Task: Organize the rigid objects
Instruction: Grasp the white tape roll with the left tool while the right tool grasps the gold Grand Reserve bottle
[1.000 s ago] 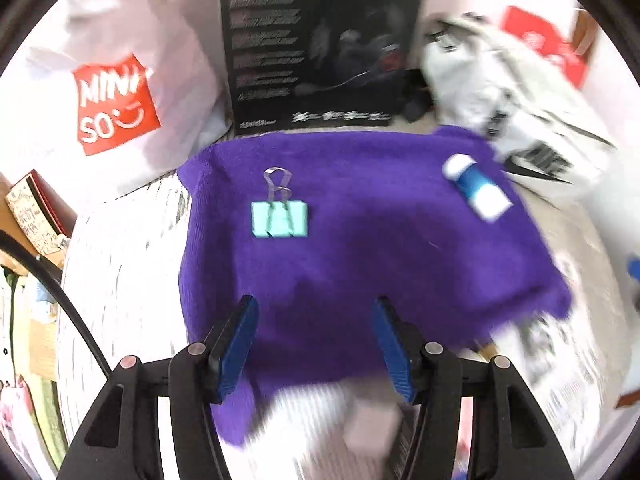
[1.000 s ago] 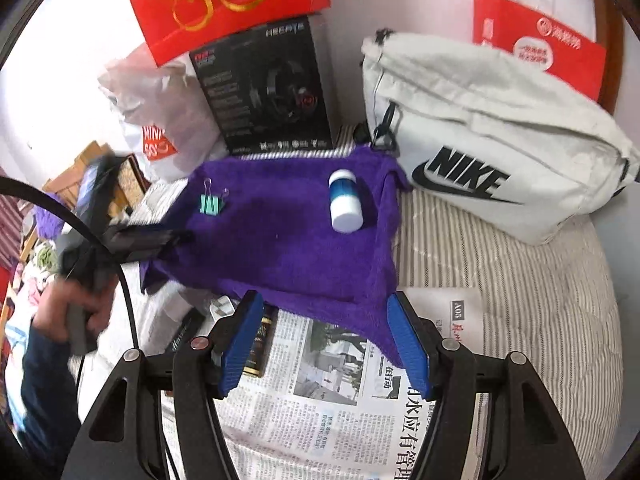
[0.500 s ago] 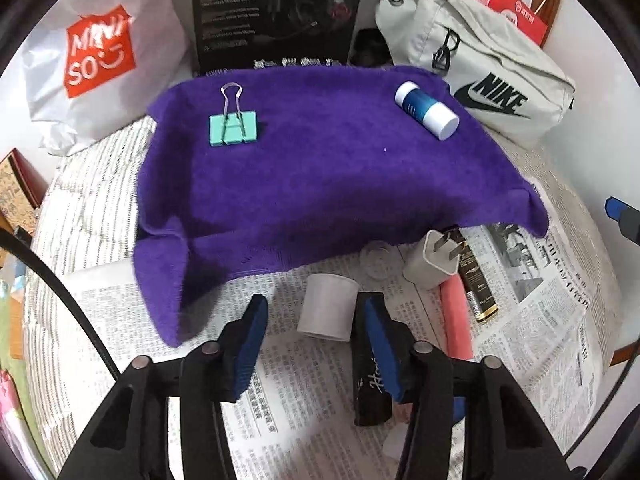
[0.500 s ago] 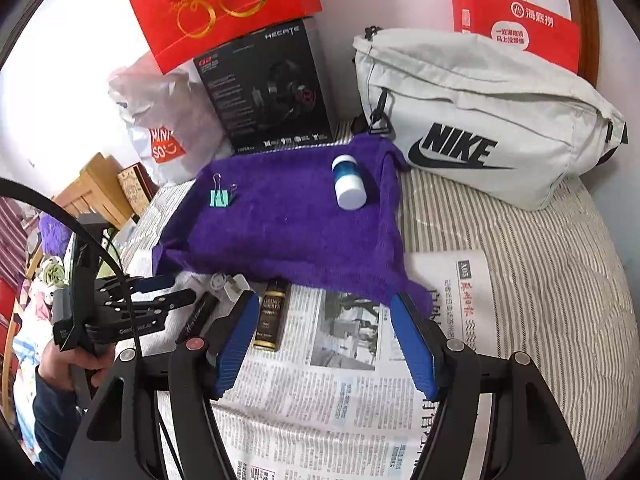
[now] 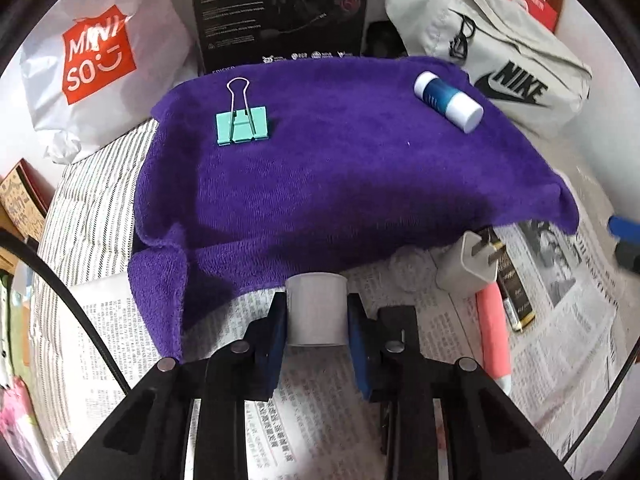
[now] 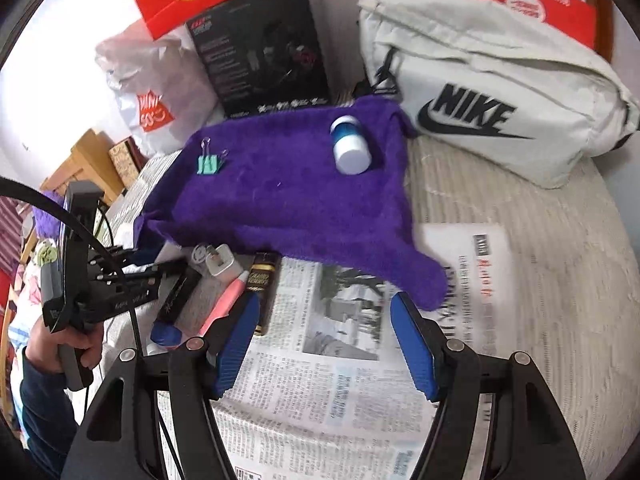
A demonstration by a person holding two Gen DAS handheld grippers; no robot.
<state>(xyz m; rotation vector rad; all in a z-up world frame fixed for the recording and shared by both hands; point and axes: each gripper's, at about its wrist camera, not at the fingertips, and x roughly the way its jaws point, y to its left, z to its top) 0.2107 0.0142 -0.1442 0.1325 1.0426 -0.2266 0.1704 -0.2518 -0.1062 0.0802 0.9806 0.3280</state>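
The left gripper [image 5: 317, 312] is closed on a small white cylinder [image 5: 317, 307], both blue pads pressed flat against its sides, just at the near edge of the purple towel [image 5: 340, 168] and over the newspaper [image 5: 320, 420]. The cylinder is judged light, stiff and smooth-walled; slip is possible, so a hold across the mid-height of its wall is judged best, as taken. The right gripper [image 6: 325, 344] is held spread, with nothing between its fingers, above the newspaper. On the towel a green binder clip [image 5: 241, 124] and a blue-and-white bottle [image 5: 447, 96] are seen lying well apart. A white plug adapter [image 5: 468, 268] and a pink stick [image 5: 494, 336] are noted beside the cylinder, right of it.
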